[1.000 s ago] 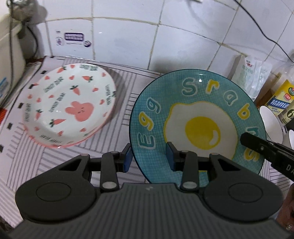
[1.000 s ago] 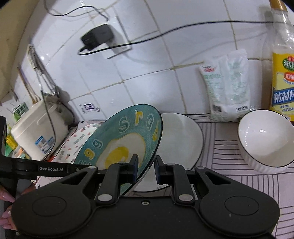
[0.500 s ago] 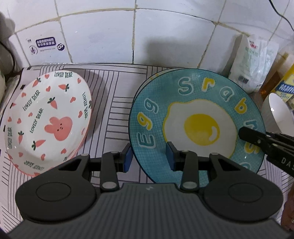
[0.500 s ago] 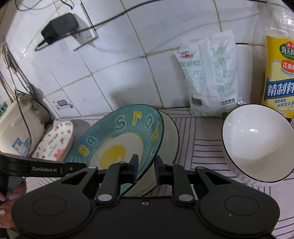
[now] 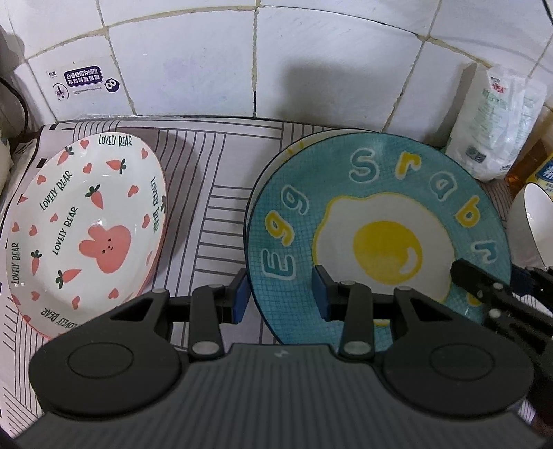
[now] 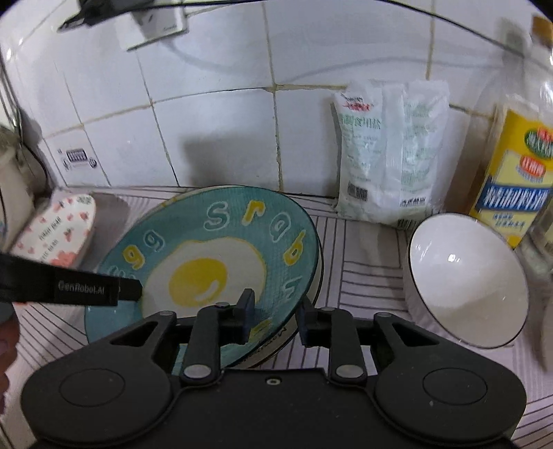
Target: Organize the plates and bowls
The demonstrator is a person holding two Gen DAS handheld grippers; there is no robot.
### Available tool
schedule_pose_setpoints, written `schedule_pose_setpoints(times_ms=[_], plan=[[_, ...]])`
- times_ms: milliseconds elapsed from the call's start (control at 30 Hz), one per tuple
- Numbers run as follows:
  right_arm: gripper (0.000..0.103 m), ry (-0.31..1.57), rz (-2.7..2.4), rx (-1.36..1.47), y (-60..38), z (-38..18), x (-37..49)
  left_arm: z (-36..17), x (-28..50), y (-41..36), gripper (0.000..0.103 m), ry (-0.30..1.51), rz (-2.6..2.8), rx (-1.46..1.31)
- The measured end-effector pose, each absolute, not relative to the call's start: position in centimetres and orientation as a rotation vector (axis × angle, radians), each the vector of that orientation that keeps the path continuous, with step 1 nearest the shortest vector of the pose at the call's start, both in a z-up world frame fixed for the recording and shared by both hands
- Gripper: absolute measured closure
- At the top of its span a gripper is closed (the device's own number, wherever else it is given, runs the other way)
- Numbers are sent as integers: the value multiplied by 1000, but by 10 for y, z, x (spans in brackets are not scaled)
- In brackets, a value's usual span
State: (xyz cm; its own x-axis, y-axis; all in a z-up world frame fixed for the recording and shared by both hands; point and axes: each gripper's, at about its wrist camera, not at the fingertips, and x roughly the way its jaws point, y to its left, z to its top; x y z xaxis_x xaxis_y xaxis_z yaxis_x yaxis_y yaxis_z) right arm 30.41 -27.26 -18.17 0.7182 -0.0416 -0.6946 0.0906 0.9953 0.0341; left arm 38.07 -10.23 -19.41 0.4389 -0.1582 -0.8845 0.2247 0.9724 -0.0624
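Note:
A blue plate with a fried-egg picture [image 5: 380, 221] [image 6: 214, 255] lies on a white plate [image 5: 293, 146] [image 6: 316, 276] on the striped mat. My left gripper [image 5: 280, 295] is shut on its left rim, one pad outside and one on the face; one of its fingers [image 6: 128, 290] shows in the right wrist view. My right gripper [image 6: 274, 312] [image 5: 490, 276] straddles the plate's right rim; its jaws are opening and the pads stand off the rim. A pink rabbit plate [image 5: 86, 224] [image 6: 58, 224] lies to the left. A white bowl [image 6: 466, 276] [image 5: 532, 221] stands to the right.
A tiled wall [image 5: 193, 62] runs close behind the dishes. A white plastic bag [image 6: 387, 148] [image 5: 497, 121] leans on it, with a yellow-labelled oil bottle [image 6: 515, 179] beside the bowl. A charger sits in a wall socket [image 6: 152, 24]. Bare mat [image 5: 207, 193] lies between the two plates.
The blue plate has come down from a tilted, lifted hold onto the white plate. The right gripper's jaws have parted from its rim. Both views have drawn closer to the counter.

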Motion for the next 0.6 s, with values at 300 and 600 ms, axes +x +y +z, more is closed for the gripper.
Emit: schedule_pose_setpoints(times_ms=[300,600], plan=[[62,740,-129,-17,-260,-184,309,-196,381,-104,66,1090,-223,87],[62,761,-194,-47,-255,-188,306,-195,381,-99,72,1116,-231,72]])
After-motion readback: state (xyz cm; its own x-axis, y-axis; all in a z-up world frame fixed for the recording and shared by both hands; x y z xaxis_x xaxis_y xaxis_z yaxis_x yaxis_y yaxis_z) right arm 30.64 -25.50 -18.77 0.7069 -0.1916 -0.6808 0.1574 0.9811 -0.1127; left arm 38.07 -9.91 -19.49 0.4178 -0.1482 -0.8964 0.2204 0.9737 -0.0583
